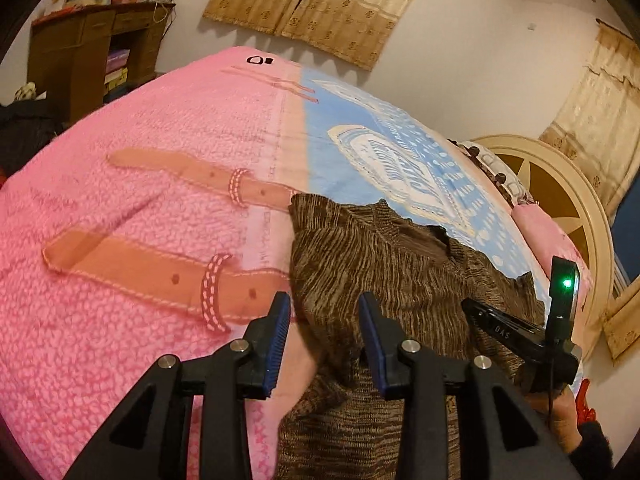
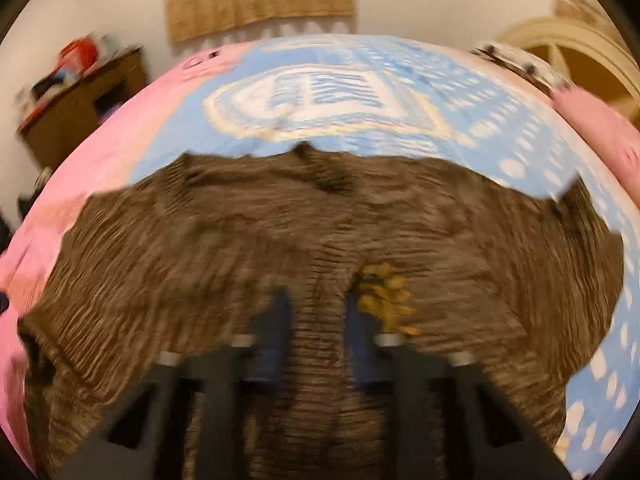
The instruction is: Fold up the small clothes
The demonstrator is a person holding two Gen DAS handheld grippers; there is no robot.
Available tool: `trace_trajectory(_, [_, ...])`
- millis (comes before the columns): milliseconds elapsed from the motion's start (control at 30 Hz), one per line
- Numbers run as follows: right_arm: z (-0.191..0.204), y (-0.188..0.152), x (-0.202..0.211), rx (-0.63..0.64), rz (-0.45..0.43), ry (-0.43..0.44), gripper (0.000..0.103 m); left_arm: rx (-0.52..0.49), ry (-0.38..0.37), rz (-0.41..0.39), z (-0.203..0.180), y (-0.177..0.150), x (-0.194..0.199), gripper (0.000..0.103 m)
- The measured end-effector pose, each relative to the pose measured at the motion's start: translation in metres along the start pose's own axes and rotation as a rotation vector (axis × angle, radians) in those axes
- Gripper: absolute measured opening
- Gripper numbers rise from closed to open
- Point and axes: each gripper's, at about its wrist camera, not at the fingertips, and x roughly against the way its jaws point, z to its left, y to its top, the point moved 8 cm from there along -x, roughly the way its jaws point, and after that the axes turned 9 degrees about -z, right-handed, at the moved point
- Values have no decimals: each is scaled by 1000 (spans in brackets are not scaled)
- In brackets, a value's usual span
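Left hand-held gripper point(image 1: 324, 312) hangs spread over the brown sweater point(image 1: 400, 260) (hem cut off). Right hand-held gripper point(image 2: 318, 300) is blurred but looks spread, beside a yellow patch point(image 2: 384, 296).

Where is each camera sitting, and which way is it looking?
Left wrist view: sits on the left gripper, looks down over the brown garment's edge and the pink-and-blue blanket; the right gripper and a hand show.
Right wrist view: sits on the right gripper, looks down at the garment's middle; only its own jaws show, blurred.
Both share garment, blanket, curtain, headboard.
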Motion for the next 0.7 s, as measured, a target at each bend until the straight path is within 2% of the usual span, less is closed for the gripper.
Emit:
trace_trajectory(100, [7, 13, 9, 32, -40, 17, 7, 13, -10, 25, -4, -14, -2, 37])
trace_trajectory(200, [12, 41, 35, 75, -170, 23, 7, 7, -38, 49, -18, -32, -1, 37])
trace_trajectory(267, [8, 54, 50, 98, -248, 28, 7, -24, -26, 48, -25, -41, 0, 37])
trace_trajectory(300, [3, 57, 51, 97, -272, 42, 8, -49, -6, 48, -26, -44, -3, 37])
trace_trajectory(333, [2, 57, 49, 93, -273, 49, 8, -81, 56, 59, -23, -48, -8, 37])
trace_trajectory(367, [-7, 51, 39, 83, -246, 40, 8, -80, 121, 72, -16, -51, -11, 37])
trace_trajectory(400, [-20, 40, 21, 69, -187, -6, 9, -56, 169, 86, -7, -54, -14, 37])
trace_trajectory(467, [-43, 18, -5, 54, -65, -121, 21, 22, 144, 63, 2, -51, -8, 37])
trace_trajectory(500, [-57, 4, -16, 35, 2, -175, 34, 12, 166, 59, 3, -49, -5, 37])
trace_trajectory(533, [-66, -1, -12, -16, -29, -162, 39, -29, 220, 57, 5, -48, 0, 37])
trace_trajectory(567, [-71, 0, -3, -53, -68, -162, 42, -49, 241, 61, 6, -47, 3, 37])
trace_trajectory(600, [-74, 3, 6, -80, -96, -178, 47, -55, 235, 69, 5, -47, 5, 37])
trace_trajectory(633, [-72, 10, 21, -110, -155, -164, 47, -50, 207, 82, 5, -45, 10, 37])
trace_trajectory(700, [-55, 20, 39, -128, -213, -63, 47, -44, 172, 67, 8, -36, 21, 37])
